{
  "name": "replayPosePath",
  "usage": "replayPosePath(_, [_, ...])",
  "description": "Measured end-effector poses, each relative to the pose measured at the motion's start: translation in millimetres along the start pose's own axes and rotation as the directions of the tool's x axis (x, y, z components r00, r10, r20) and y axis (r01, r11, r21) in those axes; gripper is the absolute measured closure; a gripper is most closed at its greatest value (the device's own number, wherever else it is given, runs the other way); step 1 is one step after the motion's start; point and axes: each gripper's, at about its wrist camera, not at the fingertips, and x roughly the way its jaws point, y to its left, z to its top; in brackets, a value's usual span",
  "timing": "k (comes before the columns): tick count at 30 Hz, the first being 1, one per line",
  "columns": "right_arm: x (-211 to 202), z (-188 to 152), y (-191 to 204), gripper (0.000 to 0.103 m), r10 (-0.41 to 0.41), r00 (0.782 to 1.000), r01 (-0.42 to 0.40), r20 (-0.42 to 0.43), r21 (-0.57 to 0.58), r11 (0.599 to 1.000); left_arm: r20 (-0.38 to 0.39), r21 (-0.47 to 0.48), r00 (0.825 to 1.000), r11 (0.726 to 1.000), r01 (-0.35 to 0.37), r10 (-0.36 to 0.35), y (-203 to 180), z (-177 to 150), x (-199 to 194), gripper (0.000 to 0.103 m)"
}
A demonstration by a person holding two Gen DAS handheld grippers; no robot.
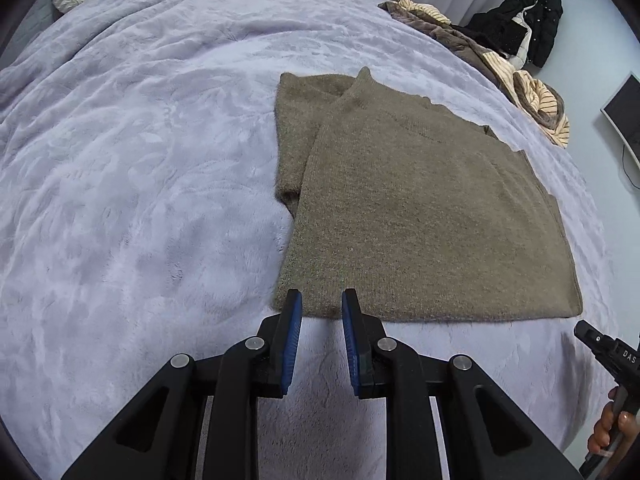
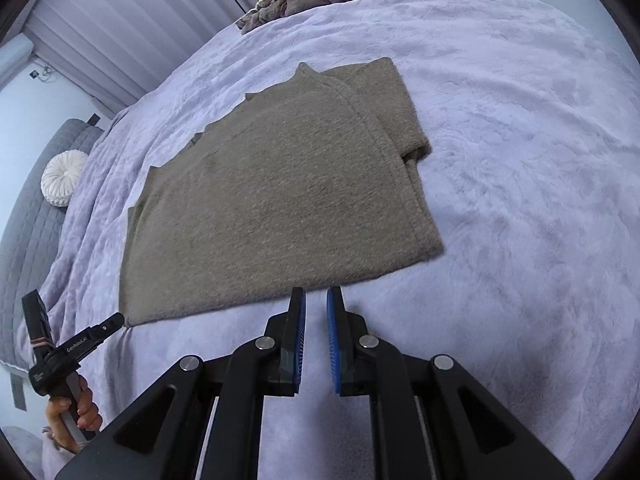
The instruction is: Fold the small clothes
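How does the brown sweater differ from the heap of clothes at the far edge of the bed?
The sweater lies flat and partly folded; the heap is crumpled and loose. The sweater is one plain brown colour; the heap mixes grey-brown, cream-striped and black pieces. The sweater sits close to the grippers; the heap sits at the far edge of the bed. Both rest on the lilac blanket.

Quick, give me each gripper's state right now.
Left gripper: jaws slightly apart, holding nothing, above the near hem of the brown sweater.
Right gripper: narrowly open, empty too.
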Motion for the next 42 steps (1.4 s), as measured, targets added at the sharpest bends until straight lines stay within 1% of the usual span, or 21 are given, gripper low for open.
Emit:
replayPosePath(2, [-0.4, -6.8, 6.3, 0.091, 0.016, 1.0, -0.016, -0.007, -0.006, 1.0, 0.017, 0.017, 1.0, 1.0, -0.001, 0.001, 3.5, -3.2, -11.0, 0.08])
replayPosePath(4, [1.1, -14.1, 12.5, 0.085, 0.034, 0.999, -0.034, -0.02, -0.011, 0.999, 0.023, 0.025, 1.0, 1.0, -0.017, 0.017, 8.5, -8.2, -19.3, 0.036])
replayPosePath(5, [2.9, -18.1, 15.6, 0.084, 0.044, 0.999, -0.045, -0.03, -0.015, 0.999, 0.05, 0.019, 0.998, 0.999, -0.037, 0.036, 11.6, -11.9, -25.4, 0.002])
replayPosePath(6, [4.6, -21.0, 18.7, 0.081, 0.049, 0.998, -0.05, -0.037, -0.018, 0.999, 0.1, 0.013, 0.994, 0.998, -0.055, 0.053, 14.5, -16.7, -34.0, 0.0])
replayPosePath(7, [7.5, -23.7, 21.8, 0.08, 0.054, 0.997, -0.055, -0.046, -0.021, 0.998, 0.12, 0.016, 0.991, 0.998, -0.055, 0.053, 16.3, -19.5, -39.1, 0.0])
replayPosePath(9, [11.6, -30.0, 28.0, 0.079, 0.066, 0.996, -0.067, -0.064, -0.027, 0.997, 0.098, 0.008, 0.994, 0.999, -0.05, 0.049, 21.4, -23.9, -41.2, 0.0])
replayPosePath(11, [15.6, -35.2, 34.2, 0.078, 0.075, 0.994, -0.078, -0.079, -0.033, 0.996, 0.092, -0.018, 0.994, 0.999, -0.05, 0.051, 28.3, -29.2, -41.9, 0.0])
replayPosePath(15, [19.6, -46.3, 47.8, 0.073, 0.109, 0.99, -0.114, -0.093, -0.054, 0.992, 0.064, -0.026, 0.996, 0.998, -0.056, 0.057, 36.1, -41.2, -35.9, 0.0])
replayPosePath(16, [19.5, -48.7, 49.8, 0.073, 0.123, 0.988, -0.128, -0.093, -0.057, 0.99, 0.058, -0.029, 0.997, 0.998, -0.053, 0.054, 36.9, -44.2, -34.3, 0.0])
replayPosePath(18, [18.7, -53.0, 54.9, 0.072, 0.177, 0.98, -0.183, -0.088, -0.065, 0.981, 0.051, -0.033, 0.999, 0.999, -0.018, 0.019, 38.7, -49.8, -34.6, 0.0])
replayPosePath(19, [18.6, -54.7, 57.8, 0.07, 0.199, 0.976, -0.205, -0.085, -0.073, 0.976, 0.054, -0.041, 0.998, 0.999, -0.009, 0.012, 39.6, -52.0, -36.2, 0.0])
replayPosePath(21, [17.9, -57.7, 64.3, 0.067, 0.226, 0.971, -0.233, -0.071, -0.099, 0.967, 0.074, -0.054, 0.997, 0.998, -0.013, 0.017, 40.1, -54.8, -40.7, 0.0])
replayPosePath(25, [21.2, -57.7, 75.1, 0.063, 0.253, 0.964, -0.261, -0.083, -0.125, 0.957, 0.097, -0.047, 0.995, 0.998, -0.033, 0.037, 36.0, -53.1, -45.7, 0.0])
replayPosePath(29, [27.3, -57.3, 83.7, 0.063, 0.251, 0.962, -0.263, -0.106, -0.129, 0.956, 0.093, -0.031, 0.995, 0.999, -0.02, 0.023, 30.0, -48.7, -42.8, 0.0])
replayPosePath(32, [35.1, -55.2, 87.3, 0.062, 0.255, 0.959, -0.27, -0.125, -0.117, 0.956, 0.08, -0.036, 0.997, 0.999, -0.01, 0.013, 30.8, -46.4, -37.2, 0.0])
replayPosePath(36, [47.3, -52.8, 94.0, 0.062, 0.3, 0.943, -0.315, -0.141, -0.096, 0.944, 0.071, -0.062, 0.997, 0.998, -0.022, 0.026, 37.2, -42.8, -31.8, 0.0])
replayPosePath(39, [55.3, -49.1, 103.5, 0.062, 0.333, 0.932, -0.348, -0.143, -0.1, 0.932, 0.072, -0.068, 0.997, 0.997, -0.032, 0.036, 41.1, -38.2, -30.5, 0.0])
replayPosePath(42, [65.2, -45.1, 114.5, 0.061, 0.358, 0.92, -0.375, -0.161, -0.093, 0.922, 0.066, -0.072, 0.997, 0.997, -0.038, 0.042, 44.4, -33.3, -26.8, 0.0])
